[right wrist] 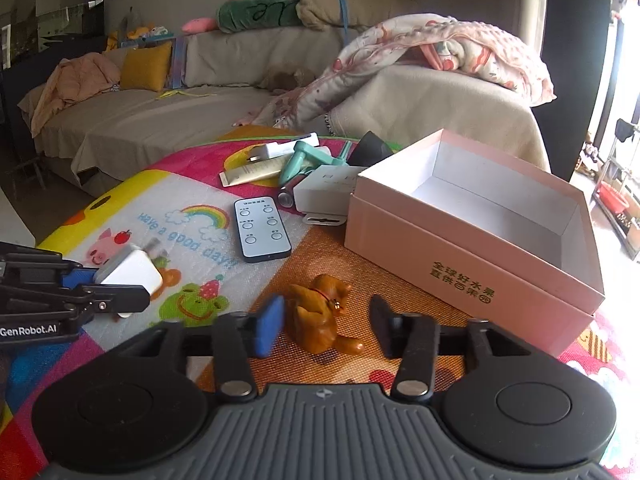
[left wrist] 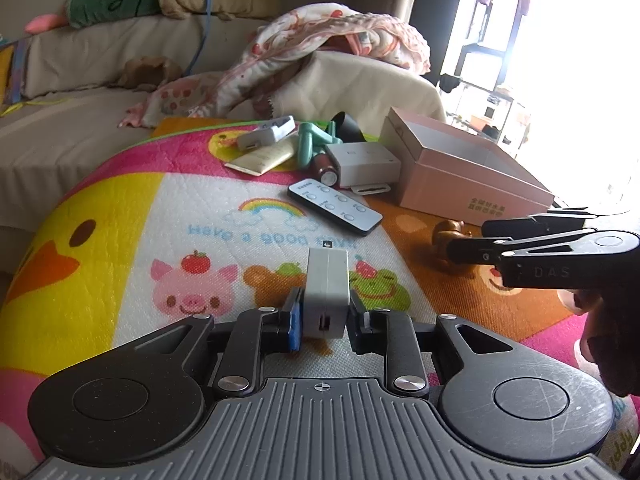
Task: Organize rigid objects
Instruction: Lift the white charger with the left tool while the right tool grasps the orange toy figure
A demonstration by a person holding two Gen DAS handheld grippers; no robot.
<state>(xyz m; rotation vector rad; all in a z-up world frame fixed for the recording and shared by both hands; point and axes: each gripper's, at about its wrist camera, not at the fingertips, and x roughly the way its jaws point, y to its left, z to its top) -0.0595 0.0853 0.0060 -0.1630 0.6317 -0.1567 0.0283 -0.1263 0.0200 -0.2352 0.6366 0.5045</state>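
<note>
The left gripper (left wrist: 320, 316) pinched a light, stiff charger (left wrist: 326, 288) by its flat sides; the right gripper (right wrist: 328, 326), jaws spread, straddled a smooth, likely slippery figurine (right wrist: 320, 320).

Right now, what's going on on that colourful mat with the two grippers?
A person is tidying small items on a cartoon play mat with a handheld gripper in each hand. The left gripper is shut on a white charger. The right gripper is open, its jaws on either side of a brown figurine without pressing it. The open pink box beside them looks empty. A black remote and a cluster of other items lie unsorted behind.
</note>
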